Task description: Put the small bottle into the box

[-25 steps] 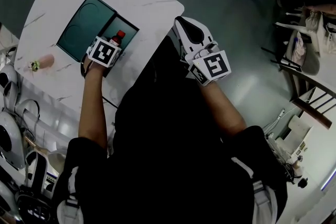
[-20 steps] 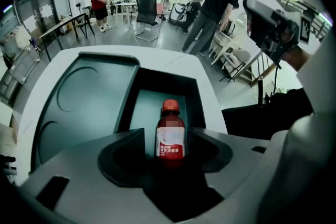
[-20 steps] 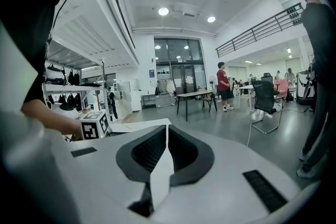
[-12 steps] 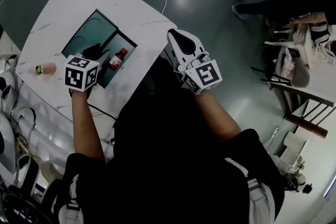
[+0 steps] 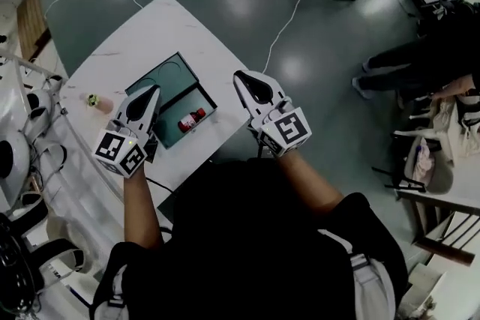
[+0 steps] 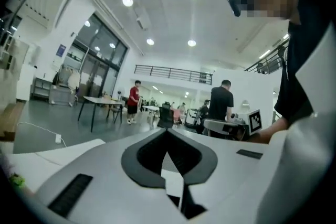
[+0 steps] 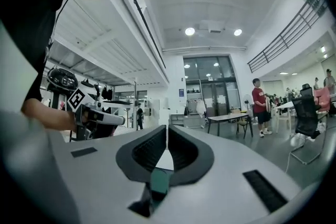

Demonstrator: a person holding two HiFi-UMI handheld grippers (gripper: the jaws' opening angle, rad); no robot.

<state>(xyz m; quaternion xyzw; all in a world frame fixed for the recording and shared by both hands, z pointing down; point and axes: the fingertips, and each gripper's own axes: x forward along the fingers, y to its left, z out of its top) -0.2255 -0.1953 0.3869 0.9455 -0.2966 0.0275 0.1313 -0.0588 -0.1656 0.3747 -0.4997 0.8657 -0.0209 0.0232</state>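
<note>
The small bottle [image 5: 190,120], with a red label and cap, lies on its side in the near half of the open dark green box [image 5: 166,77] on the white table [image 5: 161,26]. My left gripper [image 5: 154,91] hovers above the box's left side. Its jaws have just been closing and now meet with nothing between them [image 6: 167,128]. My right gripper [image 5: 250,80] hangs beyond the table's right edge, shut and empty [image 7: 167,127]. Both gripper views look level across the hall, with neither bottle nor box in them.
A small pink and green object [image 5: 95,102] sits near the table's left edge. White equipment [image 5: 15,161] crowds the floor at the left. A cable [image 5: 289,19] runs over the floor, and seated people [image 5: 420,64] and chairs are at the right.
The left gripper let go of the bottle, which now lies in the box, then rose, turned level and shut. The right gripper also rose. The head view has shifted.
</note>
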